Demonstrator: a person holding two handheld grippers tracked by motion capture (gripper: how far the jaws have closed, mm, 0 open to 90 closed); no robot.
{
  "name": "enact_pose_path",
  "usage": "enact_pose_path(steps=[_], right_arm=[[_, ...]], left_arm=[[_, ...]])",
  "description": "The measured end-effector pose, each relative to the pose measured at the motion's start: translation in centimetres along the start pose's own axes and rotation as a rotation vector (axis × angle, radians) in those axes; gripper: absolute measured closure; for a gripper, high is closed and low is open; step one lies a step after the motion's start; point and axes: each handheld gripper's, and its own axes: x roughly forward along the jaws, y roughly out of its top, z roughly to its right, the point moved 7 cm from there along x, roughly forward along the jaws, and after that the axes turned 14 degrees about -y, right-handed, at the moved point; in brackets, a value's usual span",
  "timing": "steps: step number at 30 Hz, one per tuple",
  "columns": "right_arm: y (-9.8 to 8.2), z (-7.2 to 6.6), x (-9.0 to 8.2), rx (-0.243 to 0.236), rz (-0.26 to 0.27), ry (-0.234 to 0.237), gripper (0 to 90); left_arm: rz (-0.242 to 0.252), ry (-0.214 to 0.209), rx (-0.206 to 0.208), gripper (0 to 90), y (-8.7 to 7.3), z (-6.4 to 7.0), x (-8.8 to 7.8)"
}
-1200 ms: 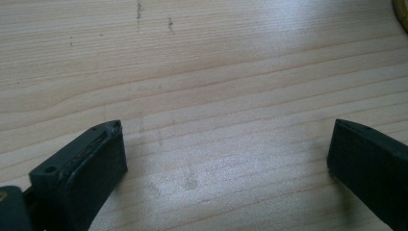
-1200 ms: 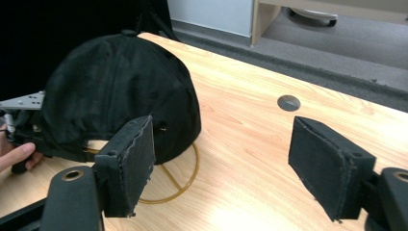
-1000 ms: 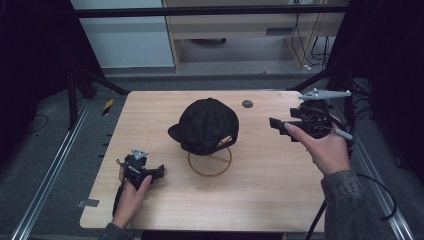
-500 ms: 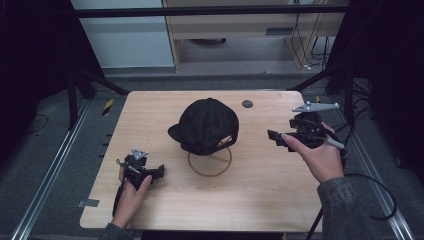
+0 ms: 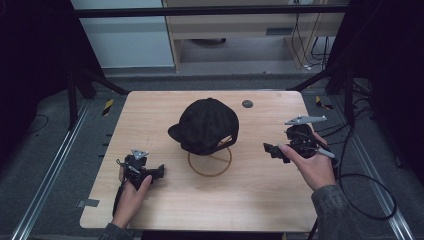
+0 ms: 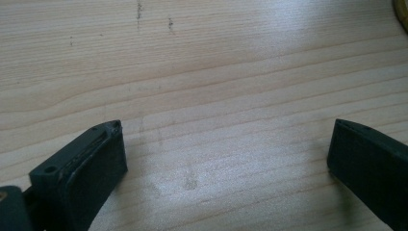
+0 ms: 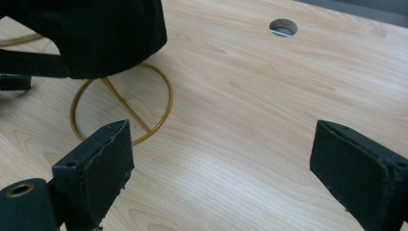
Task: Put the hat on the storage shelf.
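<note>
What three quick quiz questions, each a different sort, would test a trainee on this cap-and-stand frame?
1. True or false: the black cap sits on the wire stand.
2. Multiple choice: between the right gripper's jaws there is A) the cap's brim, B) the stand's ring, C) nothing but bare table.
3. Short answer: which gripper is nearer the round hole in the tabletop?

Key
1. True; the cap rests on top, with the stand's ring base flat on the wood.
2. C; the jaws stand wide apart, having just been opening.
3. The right gripper; the left gripper, also open, is by the table's near left corner.
</note>
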Motion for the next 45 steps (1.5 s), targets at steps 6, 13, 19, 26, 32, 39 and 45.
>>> enact_pose_path(steps=[6, 13, 19, 26, 32, 39, 45], right_arm=[[-0.9, -0.1, 0.7, 0.006, -0.010, 0.004, 7.7], [-2.6, -0.4, 1.8, 0.020, -0.032, 0.011, 7.8], [-3.7, -0.7, 2.5, 0.019, -0.054, 0.016, 7.8], [-4.9, -1.0, 3.3, 0.025, -0.071, 0.023, 8.5], [-6.4, -1.5, 4.2, 0.038, -0.104, 0.028, 10.4], [-7.3, -1.8, 4.9, 0.039, -0.117, 0.031, 11.2], [-8.2, -2.5, 5.8, 0.038, -0.128, 0.039, 11.6]], left_arm=[[0.000, 0.000, 0.000, 0.0, 0.0, 0.0, 0.0], [0.000, 0.000, 0.000, 0.0, 0.0, 0.0, 0.0], [0.000, 0.000, 0.000, 0.0, 0.0, 0.0, 0.0], [0.000, 0.000, 0.000, 0.0, 0.0, 0.0, 0.0], [0.000, 0.000, 0.000, 0.0, 0.0, 0.0, 0.0], [0.000, 0.000, 0.000, 0.0, 0.0, 0.0, 0.0], [0.000, 0.000, 0.000, 0.0, 0.0, 0.0, 0.0]])
